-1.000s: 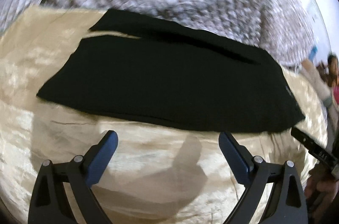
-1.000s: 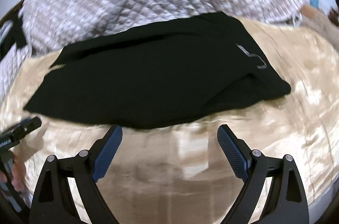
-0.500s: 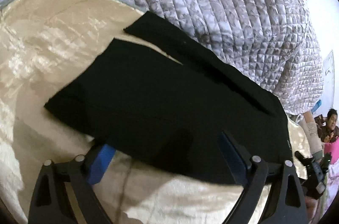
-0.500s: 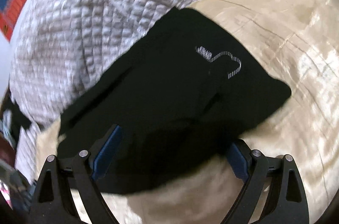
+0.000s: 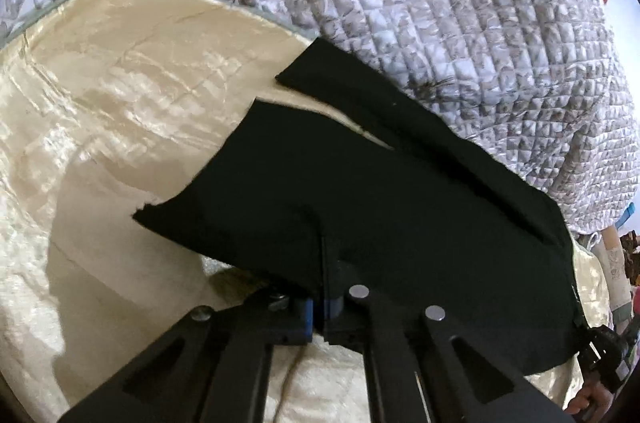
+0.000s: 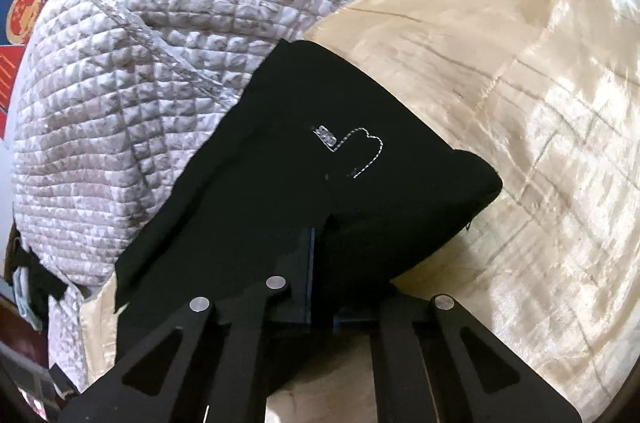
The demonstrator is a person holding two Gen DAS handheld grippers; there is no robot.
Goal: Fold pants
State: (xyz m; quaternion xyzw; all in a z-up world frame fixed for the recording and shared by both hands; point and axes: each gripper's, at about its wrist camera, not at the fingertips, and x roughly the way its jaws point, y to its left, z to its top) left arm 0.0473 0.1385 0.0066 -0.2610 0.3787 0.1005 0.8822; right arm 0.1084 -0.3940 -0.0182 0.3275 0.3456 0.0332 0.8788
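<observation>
Both grippers: were wide apart, clear of the cloth.
Left gripper (image 5: 322, 279): clamped on black pants (image 5: 392, 207) edge.
Right gripper (image 6: 322, 263): likewise.

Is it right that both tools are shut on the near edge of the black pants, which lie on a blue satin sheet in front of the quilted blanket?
Not quite: the sheet is cream satin, not blue, as the right wrist view shows. The rest holds: the left tool and the right tool are each shut on the near edge of the black pants, with the quilted blanket behind.
</observation>
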